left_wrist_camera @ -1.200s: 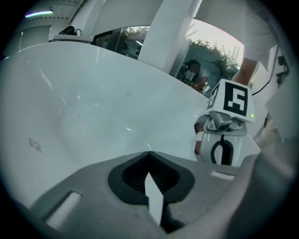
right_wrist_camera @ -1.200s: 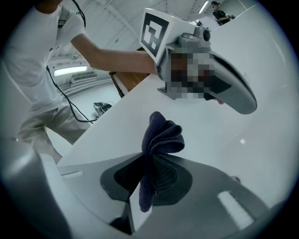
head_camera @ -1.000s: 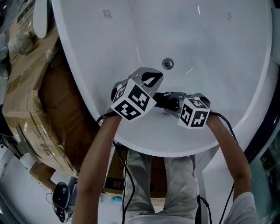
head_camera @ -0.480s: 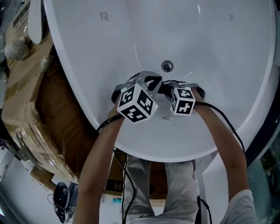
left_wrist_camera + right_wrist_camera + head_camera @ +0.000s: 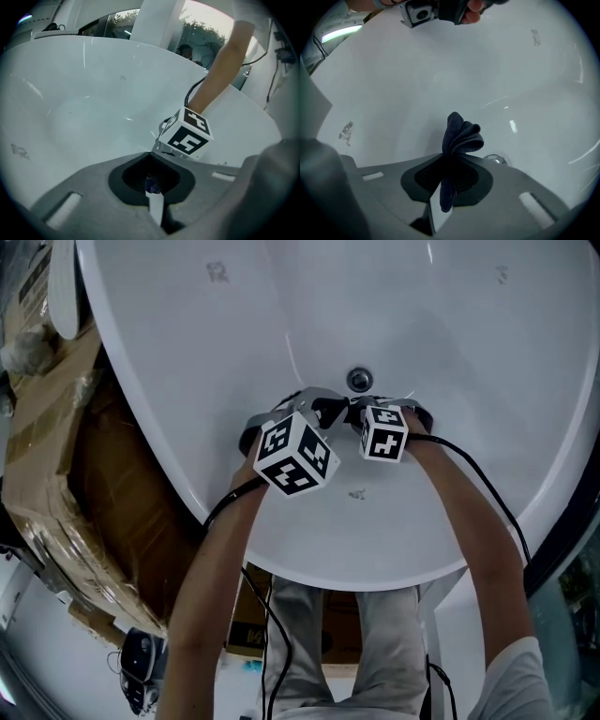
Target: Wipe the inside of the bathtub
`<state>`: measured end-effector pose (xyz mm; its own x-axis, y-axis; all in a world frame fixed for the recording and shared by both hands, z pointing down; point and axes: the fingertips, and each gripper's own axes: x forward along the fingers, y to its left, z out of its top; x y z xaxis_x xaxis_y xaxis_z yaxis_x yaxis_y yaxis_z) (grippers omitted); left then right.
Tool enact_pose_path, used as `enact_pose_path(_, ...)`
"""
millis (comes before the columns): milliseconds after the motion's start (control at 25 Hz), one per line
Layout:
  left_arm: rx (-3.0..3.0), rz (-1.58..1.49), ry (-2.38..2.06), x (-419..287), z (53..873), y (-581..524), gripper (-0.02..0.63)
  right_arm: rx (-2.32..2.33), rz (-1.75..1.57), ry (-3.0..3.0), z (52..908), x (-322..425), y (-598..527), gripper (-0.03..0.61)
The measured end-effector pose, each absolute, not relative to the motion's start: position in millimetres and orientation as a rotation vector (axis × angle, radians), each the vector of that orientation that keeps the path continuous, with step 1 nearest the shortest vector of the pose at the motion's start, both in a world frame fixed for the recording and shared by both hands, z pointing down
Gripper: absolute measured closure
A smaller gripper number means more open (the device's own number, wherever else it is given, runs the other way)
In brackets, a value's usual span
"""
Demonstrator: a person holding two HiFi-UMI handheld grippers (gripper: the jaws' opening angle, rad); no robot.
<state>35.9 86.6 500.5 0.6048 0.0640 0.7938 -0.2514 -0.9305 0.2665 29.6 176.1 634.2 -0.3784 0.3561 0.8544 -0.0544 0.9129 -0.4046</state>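
Reaching over the near rim of the white bathtub (image 5: pixel 375 557), two bare forearms (image 5: pixel 217 559) hold two grippers close together low in the basin. Each gripper carries one black-and-white marker cube (image 5: pixel 295 456).

The right gripper (image 5: pixel 449 180) has its jaws clamped on a dark blue cloth (image 5: pixel 459 133). The cloth bunches out in folds ahead of the jaws, and a short tail hangs behind them. Whether its folds touch the tub surface cannot be told.

The left gripper (image 5: pixel 153 187) has its jaws pressed together. Only a tiny bluish speck (image 5: pixel 150 183) sits at the seam, too small to identify.

In the head view both pairs of jaws are largely hidden beneath the cubes and hands. Just beyond them lies the single round metal drain (image 5: pixel 359 380).

Faint grey marks (image 5: pixel 217 272) show at three spots on the tub, one near the rim and two far up the walls. None is legible.

Left of the tub stand brown cardboard boxes (image 5: pixel 47 446) wrapped in film, cut off by the frame edge.
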Motion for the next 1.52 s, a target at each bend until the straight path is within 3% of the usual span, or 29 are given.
enact_pose_path(640,2.45,1.303,-0.095,29,518,91,0.617,-0.277,0.557,-1.805,681,29,202,0.532)
enact_pose_path(1520,2.434,1.375,-0.018,28,523,112,0.617,-0.375,0.565,-1.83,648,30,223,0.532)
